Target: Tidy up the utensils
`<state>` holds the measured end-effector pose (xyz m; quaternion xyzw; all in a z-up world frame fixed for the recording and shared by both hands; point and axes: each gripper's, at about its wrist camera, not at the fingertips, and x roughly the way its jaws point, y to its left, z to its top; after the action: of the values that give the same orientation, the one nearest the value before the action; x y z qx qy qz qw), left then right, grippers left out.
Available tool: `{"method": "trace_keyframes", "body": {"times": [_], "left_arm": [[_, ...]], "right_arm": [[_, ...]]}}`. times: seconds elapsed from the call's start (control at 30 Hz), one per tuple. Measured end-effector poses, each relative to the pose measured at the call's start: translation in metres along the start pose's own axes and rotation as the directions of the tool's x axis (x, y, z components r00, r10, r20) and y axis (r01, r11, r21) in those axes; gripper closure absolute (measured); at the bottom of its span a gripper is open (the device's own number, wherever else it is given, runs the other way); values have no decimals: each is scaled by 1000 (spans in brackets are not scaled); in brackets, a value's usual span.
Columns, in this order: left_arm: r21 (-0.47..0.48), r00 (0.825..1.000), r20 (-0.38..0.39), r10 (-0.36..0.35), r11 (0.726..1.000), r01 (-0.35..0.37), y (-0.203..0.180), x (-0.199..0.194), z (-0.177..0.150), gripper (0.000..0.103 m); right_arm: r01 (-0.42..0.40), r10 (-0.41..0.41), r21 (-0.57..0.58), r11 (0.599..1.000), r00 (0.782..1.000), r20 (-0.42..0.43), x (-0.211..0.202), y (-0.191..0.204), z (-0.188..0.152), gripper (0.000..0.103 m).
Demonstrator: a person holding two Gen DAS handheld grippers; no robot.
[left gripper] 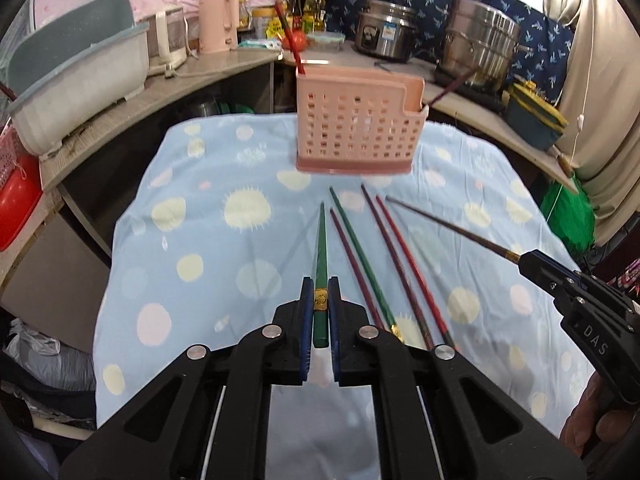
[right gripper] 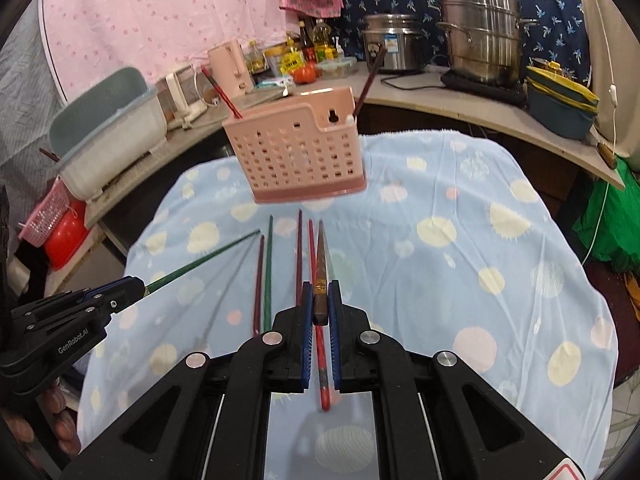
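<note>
On a table covered by a blue spotted cloth (left gripper: 192,240), the left gripper (left gripper: 320,292) clamps a green chopstick (left gripper: 321,240) near its thick end, tip raised off the cloth. The right gripper (right gripper: 320,296) clamps a dark brown chopstick (right gripper: 321,264) likewise. Four more chopsticks (left gripper: 384,256) lie between them on the cloth, before a pink perforated holder (left gripper: 356,128) holding two upright.

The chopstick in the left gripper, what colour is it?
Green chopstick with a gold band, clearest in the left wrist view.
</note>
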<state>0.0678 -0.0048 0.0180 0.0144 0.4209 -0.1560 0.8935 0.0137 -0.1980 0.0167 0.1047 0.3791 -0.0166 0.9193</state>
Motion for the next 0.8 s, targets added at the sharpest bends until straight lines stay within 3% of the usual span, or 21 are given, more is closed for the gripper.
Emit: {"method": "trace_keyframes", "body": {"times": [0.8], "left_arm": [[47,979,204,5,999,-14,-6,-37,104,97]], "right_arm": [[-7,10,-17,1000,986,164,-23,10,97,96]]}}
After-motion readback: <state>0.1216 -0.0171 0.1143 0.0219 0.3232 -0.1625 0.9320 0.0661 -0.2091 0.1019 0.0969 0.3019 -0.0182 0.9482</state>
